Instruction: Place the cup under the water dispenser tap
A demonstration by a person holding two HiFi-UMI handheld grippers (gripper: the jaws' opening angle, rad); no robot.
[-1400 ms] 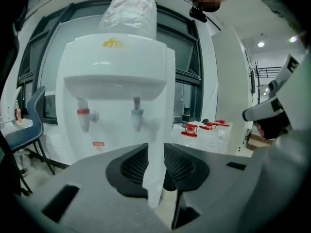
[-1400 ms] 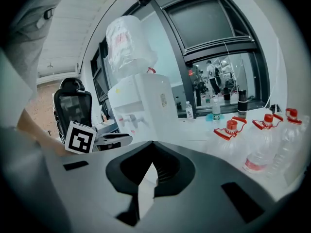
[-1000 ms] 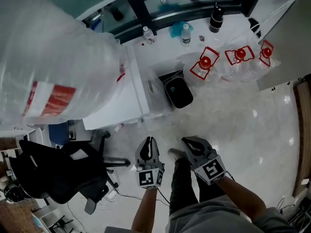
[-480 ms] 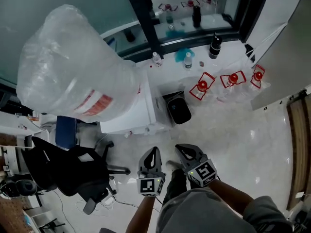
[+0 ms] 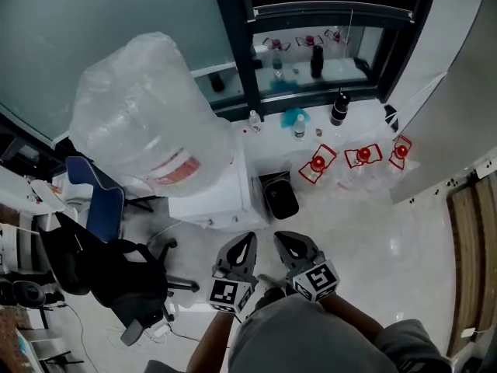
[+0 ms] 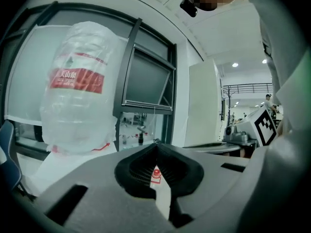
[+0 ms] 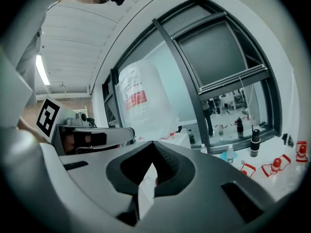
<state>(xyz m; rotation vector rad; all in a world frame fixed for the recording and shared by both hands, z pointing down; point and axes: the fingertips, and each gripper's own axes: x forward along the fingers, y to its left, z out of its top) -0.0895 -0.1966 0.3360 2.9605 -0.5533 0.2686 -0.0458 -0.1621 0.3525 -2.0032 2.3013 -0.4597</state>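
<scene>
Honestly, I can't find the cup anywhere: not between your jaws, not on the floor, not on the ledge. The tap isn't in sight either. In the head view the big plastic-wrapped jug on top of the water dispenser overhangs the front. In both gripper views the gripper's own body blocks the lower part of the machine. So a cup could already be sitting under the tap, or be somewhere out of frame; these shots fit both.

Your left gripper is closed on nothing, jaws meeting at the tips. Same for the right gripper: jaws together, empty. You hold them side by side, close to your body, pointing roughly level. The dispenser stands ahead and a bit left of the left gripper, well apart from it. My guess is that's a neutral pose, hands free rather than working on anything.

Ahead of the right gripper's tips there's a black bin just beside the dispenser. Further ahead and to the right, a row of red-capped empty jugs sits on the floor, which is pale glossy tile. Beyond those, the ledge under the dark-framed window carries a dark flask and a couple of small bottles. Off to the left of the left gripper is a black office chair.
</scene>
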